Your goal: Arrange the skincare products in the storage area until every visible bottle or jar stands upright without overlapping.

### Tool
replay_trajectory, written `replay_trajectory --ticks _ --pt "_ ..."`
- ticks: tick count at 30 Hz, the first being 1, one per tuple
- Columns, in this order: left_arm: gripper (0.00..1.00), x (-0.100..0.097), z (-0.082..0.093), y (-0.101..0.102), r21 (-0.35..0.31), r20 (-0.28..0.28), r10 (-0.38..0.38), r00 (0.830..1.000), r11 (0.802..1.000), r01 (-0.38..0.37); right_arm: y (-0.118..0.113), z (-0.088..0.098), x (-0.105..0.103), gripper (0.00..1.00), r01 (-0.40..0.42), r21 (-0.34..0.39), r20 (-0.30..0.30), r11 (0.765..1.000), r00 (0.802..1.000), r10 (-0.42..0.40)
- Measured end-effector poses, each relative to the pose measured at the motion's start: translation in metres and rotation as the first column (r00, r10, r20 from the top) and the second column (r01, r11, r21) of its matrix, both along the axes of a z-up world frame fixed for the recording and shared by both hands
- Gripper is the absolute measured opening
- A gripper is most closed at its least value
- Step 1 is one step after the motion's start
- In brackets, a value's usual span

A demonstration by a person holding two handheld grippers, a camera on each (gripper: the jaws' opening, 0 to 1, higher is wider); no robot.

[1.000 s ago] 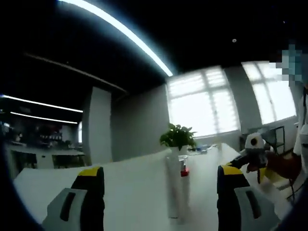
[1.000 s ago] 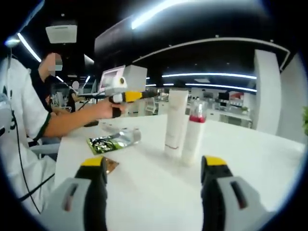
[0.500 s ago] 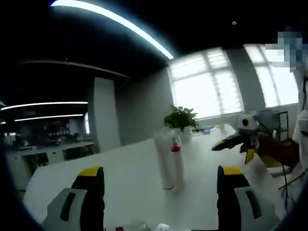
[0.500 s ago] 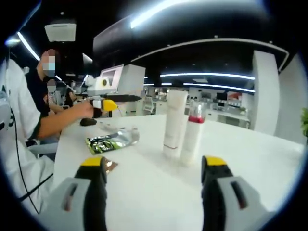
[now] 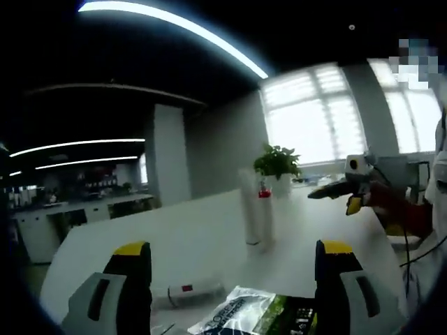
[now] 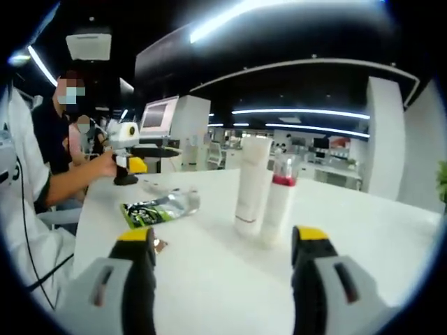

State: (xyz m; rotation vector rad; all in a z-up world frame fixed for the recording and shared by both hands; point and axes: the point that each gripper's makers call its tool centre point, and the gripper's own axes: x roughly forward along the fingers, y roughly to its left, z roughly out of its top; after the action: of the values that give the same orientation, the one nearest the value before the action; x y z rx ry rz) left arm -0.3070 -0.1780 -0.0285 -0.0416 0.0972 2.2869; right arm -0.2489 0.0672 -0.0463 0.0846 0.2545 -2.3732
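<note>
Two containers stand upright on the white table (image 6: 391, 230) in the right gripper view: 1 tall white tube (image 6: 251, 185) and 1 slimmer bottle w/ a red band under a clear cap (image 6: 278, 199), touching side by side, bottle at 3 o'clock of the tube. One foil sachet, green/silver (image 6: 159, 207), lies flat at approx 9 o'clock from the tube, well apart. One small brownish item (image 6: 159, 244) sits near the left jaw tip, too small to tell what it is.

Right gripper (image 6: 222, 241): both jaws wide apart, nothing between them, low at 6 o'clock, short of the pair. The left gripper (image 6: 133, 155) shows at 10 o'clock, in a person's hand (image 6: 105, 165).

Left gripper view: own gripper (image 5: 227, 255), jaws spread, holding nothing. Same 2 containers stand at centre, tube (image 5: 250, 208) and red-banded bottle (image 5: 265, 213), 1 potted plant (image 5: 278, 162) behind at 12. One sachet (image 5: 248, 313) lies between the jaws at 6 o'clock, 1 small white pack w/ red mark (image 5: 192, 291) just beside it at 9. Right gripper (image 5: 335, 190) at 3 o'clock, can't tell its jaws from there
</note>
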Motion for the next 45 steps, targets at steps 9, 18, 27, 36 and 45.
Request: replay_trajectory --ticks 9,18,27,36,45 --pt "0.99 0.014 -0.01 -0.026 -0.038 -0.011 0.082 0.997 0.996 -0.082 -0.014 0.003 -0.003 0.78 -0.044 0.011 -0.008 0.999 0.999 0.044" --pt "0.99 0.033 -0.013 -0.05 -0.003 0.033 0.118 0.992 0.993 -0.118 -0.024 0.003 -0.007 0.75 -0.055 0.027 -0.013 0.998 0.998 0.056" --pt "0.96 0.044 -0.012 -0.054 -0.023 -0.01 0.136 0.991 0.99 -0.136 -0.04 0.004 -0.004 0.7 -0.081 0.056 -0.014 0.995 0.997 0.082" --pt "0.99 0.056 -0.014 -0.057 -0.012 0.025 0.12 0.992 0.993 -0.12 -0.064 0.007 -0.009 0.68 -0.118 0.077 -0.002 0.99 0.993 0.118" --pt "0.99 0.061 -0.017 -0.062 -0.034 0.017 0.124 0.992 0.992 -0.123 -0.097 0.007 -0.014 0.63 -0.167 0.131 0.028 0.977 0.986 0.164"
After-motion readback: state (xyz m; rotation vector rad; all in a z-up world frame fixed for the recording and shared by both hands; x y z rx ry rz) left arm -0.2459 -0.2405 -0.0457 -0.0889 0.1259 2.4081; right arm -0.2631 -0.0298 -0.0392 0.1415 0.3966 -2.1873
